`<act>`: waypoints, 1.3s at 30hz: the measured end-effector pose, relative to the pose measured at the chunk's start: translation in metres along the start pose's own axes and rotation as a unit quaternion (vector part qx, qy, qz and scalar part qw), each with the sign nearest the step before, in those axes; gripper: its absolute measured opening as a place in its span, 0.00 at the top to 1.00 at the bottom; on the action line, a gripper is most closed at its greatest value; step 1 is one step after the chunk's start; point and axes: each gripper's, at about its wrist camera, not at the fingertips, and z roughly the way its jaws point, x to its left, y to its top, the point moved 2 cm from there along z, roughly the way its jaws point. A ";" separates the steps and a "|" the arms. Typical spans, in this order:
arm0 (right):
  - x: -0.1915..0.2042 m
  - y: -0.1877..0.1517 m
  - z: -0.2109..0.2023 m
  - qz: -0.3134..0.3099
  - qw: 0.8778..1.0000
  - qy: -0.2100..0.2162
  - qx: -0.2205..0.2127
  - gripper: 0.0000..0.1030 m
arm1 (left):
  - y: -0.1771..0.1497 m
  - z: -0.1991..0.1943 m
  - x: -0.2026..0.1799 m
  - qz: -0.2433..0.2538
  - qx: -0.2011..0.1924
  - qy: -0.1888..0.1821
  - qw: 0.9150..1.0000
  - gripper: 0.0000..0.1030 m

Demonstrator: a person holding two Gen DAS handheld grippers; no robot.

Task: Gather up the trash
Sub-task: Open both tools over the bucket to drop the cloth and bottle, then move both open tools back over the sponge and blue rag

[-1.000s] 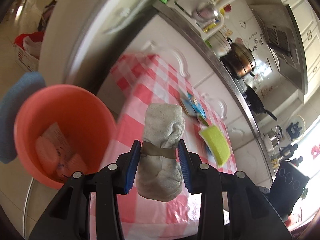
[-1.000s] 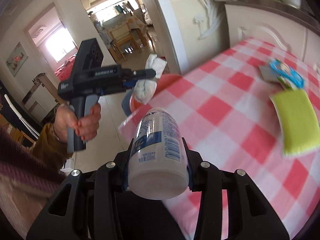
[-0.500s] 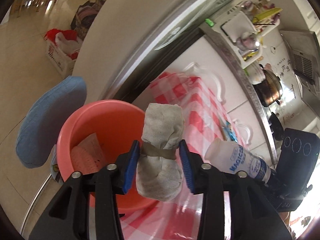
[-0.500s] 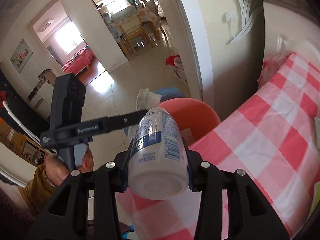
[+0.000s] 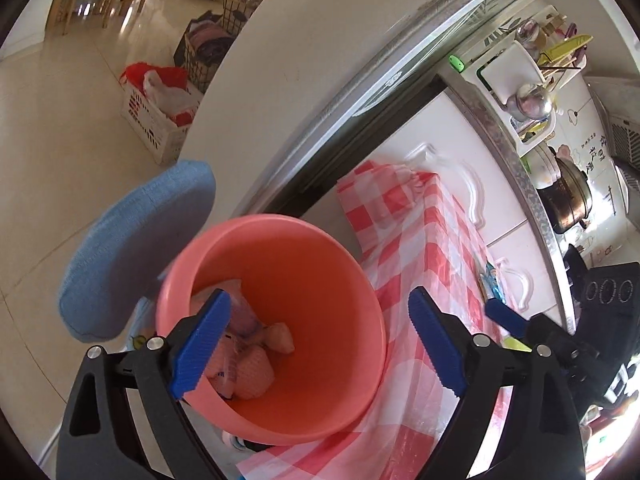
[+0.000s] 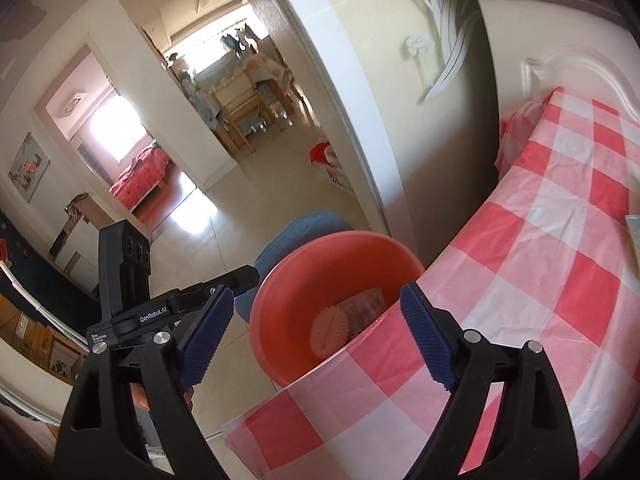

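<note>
A salmon-pink plastic bin (image 5: 280, 320) stands beside the table's corner, also in the right wrist view (image 6: 336, 280). Crumpled paper and pale wrapped trash (image 5: 248, 360) lie at its bottom. My left gripper (image 5: 316, 344) is open and empty right above the bin's mouth. My right gripper (image 6: 312, 340) is open and empty over the table edge, just in front of the bin. The left gripper's body (image 6: 160, 308) shows left of the bin in the right wrist view. The bottle and cloth bundle are not in either gripper.
The table has a red-and-white checked cloth (image 6: 560, 260). A blue padded chair back (image 5: 136, 256) stands behind the bin. White cabinets (image 5: 460, 168) and a cluttered counter run along the far side. A white basket (image 5: 160, 116) sits on the tiled floor by the doorway.
Both grippers opened. The left let go of the banded cloth bundle and the right let go of the white bottle; both grippers are now empty above the bin.
</note>
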 end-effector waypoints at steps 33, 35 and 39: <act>-0.060 -0.048 -0.100 0.066 0.982 0.036 -0.172 0.04 | -0.038 -0.018 -0.097 0.083 0.017 -0.053 0.995 0.09; -0.063 -0.052 -0.106 0.068 0.982 0.031 -0.175 0.04 | -0.041 -0.019 -0.106 0.091 0.016 -0.054 0.994 0.09; -0.068 -0.059 -0.118 0.061 0.982 0.012 -0.177 0.04 | -0.048 -0.020 -0.122 0.104 0.027 -0.057 0.993 0.09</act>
